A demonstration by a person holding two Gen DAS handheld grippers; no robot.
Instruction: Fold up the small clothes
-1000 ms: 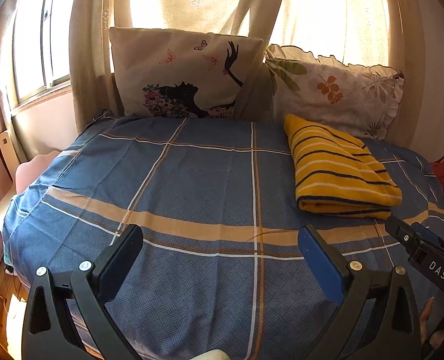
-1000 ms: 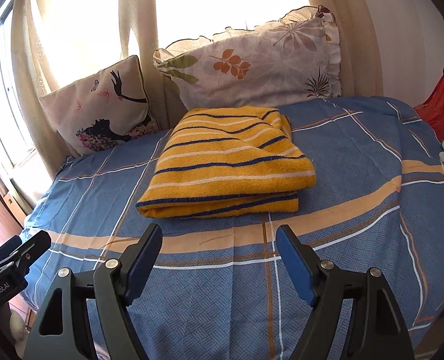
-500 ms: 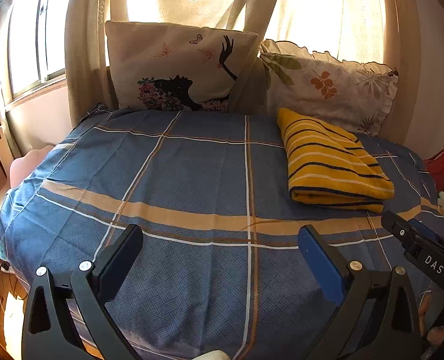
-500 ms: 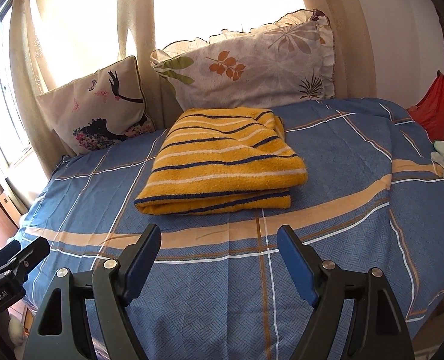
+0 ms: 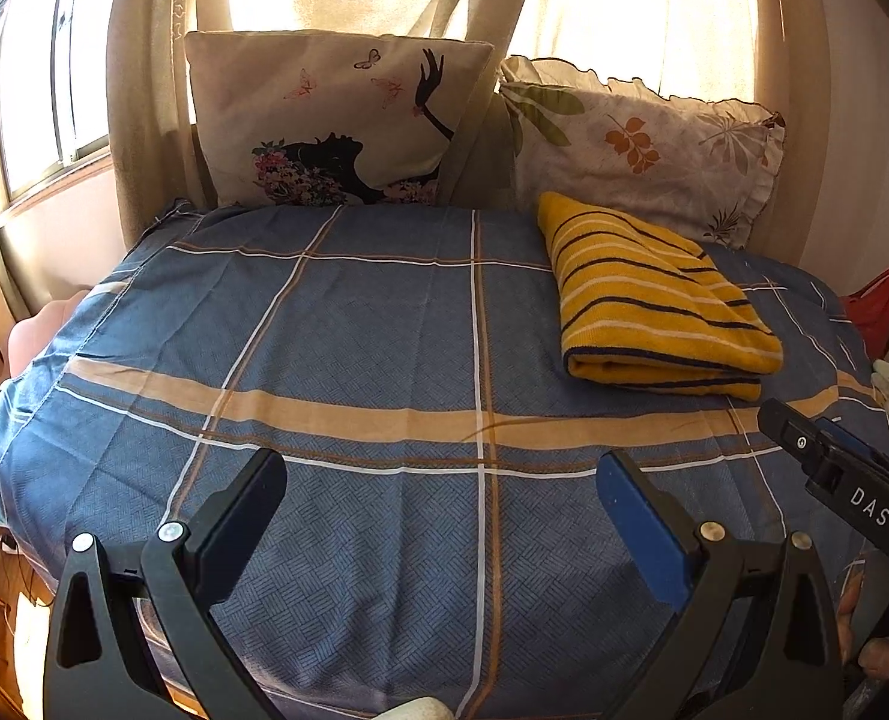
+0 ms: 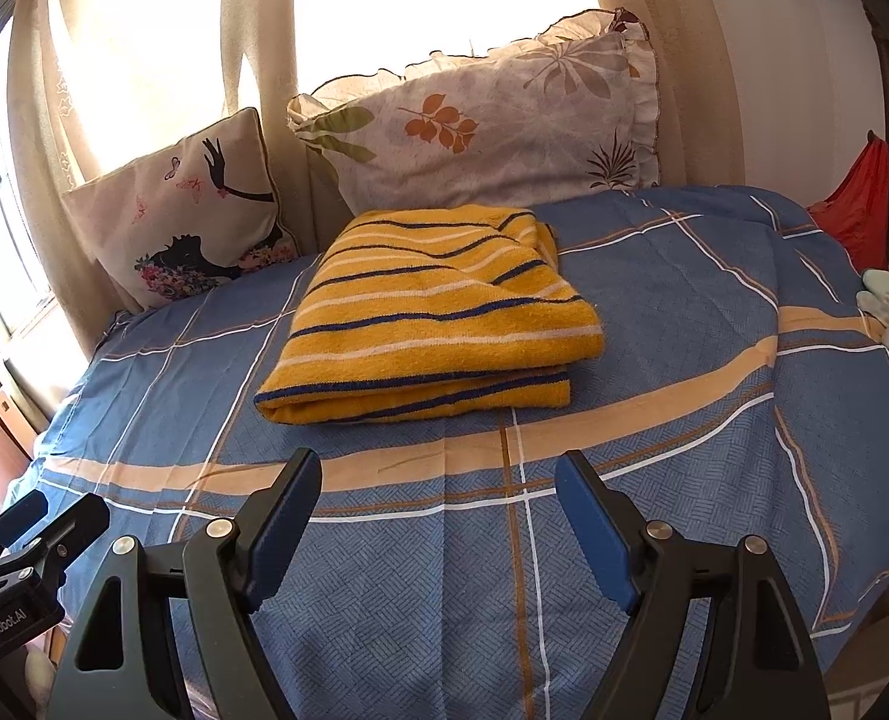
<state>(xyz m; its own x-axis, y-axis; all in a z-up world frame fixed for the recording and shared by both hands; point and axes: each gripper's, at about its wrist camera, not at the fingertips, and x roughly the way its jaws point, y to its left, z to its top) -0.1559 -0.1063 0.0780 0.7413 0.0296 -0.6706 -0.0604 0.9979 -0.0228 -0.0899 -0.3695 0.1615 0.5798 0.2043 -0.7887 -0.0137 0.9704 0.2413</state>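
Note:
A yellow garment with dark and white stripes [image 5: 654,306] lies folded into a thick rectangle on the blue checked bed sheet [image 5: 354,330], at the far right of the bed. It also shows in the right wrist view [image 6: 438,324], straight ahead. My left gripper [image 5: 441,480] is open and empty above the near middle of the bed, well left of the garment. My right gripper [image 6: 438,480] is open and empty, a short way in front of the garment's folded edge. The right gripper's body [image 5: 846,480] shows at the right of the left wrist view.
Two pillows lean against the curtain at the head of the bed: one with a black silhouette print [image 5: 336,120], one with leaf print [image 6: 486,120]. A red bag [image 6: 858,204] and a pale green cloth [image 6: 888,312] are at the right edge.
Both grippers have drawn back and risen a little from the bed; the folded garment looks slightly farther away and has not moved. Both stayed open.

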